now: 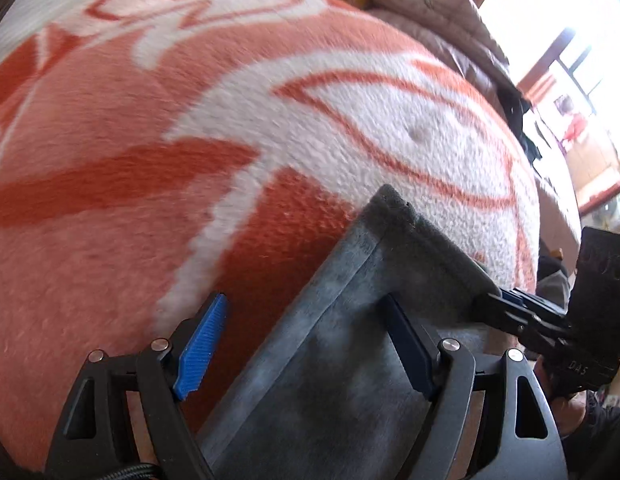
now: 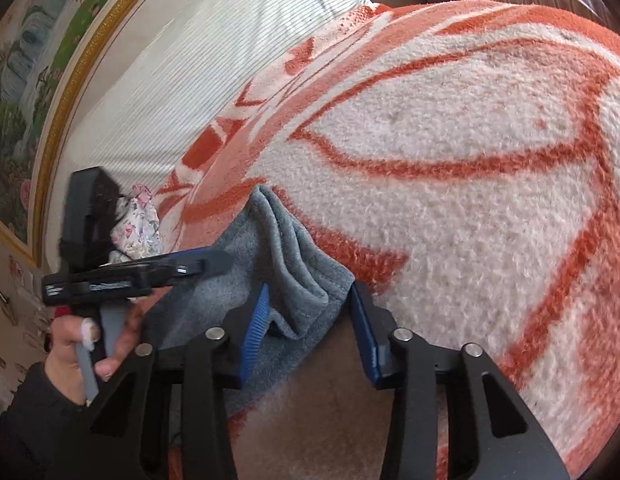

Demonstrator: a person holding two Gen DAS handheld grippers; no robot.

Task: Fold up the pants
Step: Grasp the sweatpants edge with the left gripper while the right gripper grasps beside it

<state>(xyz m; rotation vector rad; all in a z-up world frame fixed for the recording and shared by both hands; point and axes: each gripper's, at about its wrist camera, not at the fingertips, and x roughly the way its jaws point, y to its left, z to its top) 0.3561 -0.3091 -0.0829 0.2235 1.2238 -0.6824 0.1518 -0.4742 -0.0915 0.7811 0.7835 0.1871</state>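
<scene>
While right tool (image 2: 308,330) clamps grey pants (image 2: 286,240) — left tool (image 1: 306,344) agape.

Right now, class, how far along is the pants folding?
Done: the grey pants already lie bunched in layers on the blanket. In hand: the right gripper pinches their edge, while the left gripper is open over them. Left: flattening and the final fold.

You're working over an orange-and-white fleece blanket (image 2: 450,152) (probably covering a bed); grey folded pants (image 2: 286,264) lie directly on it.
</scene>
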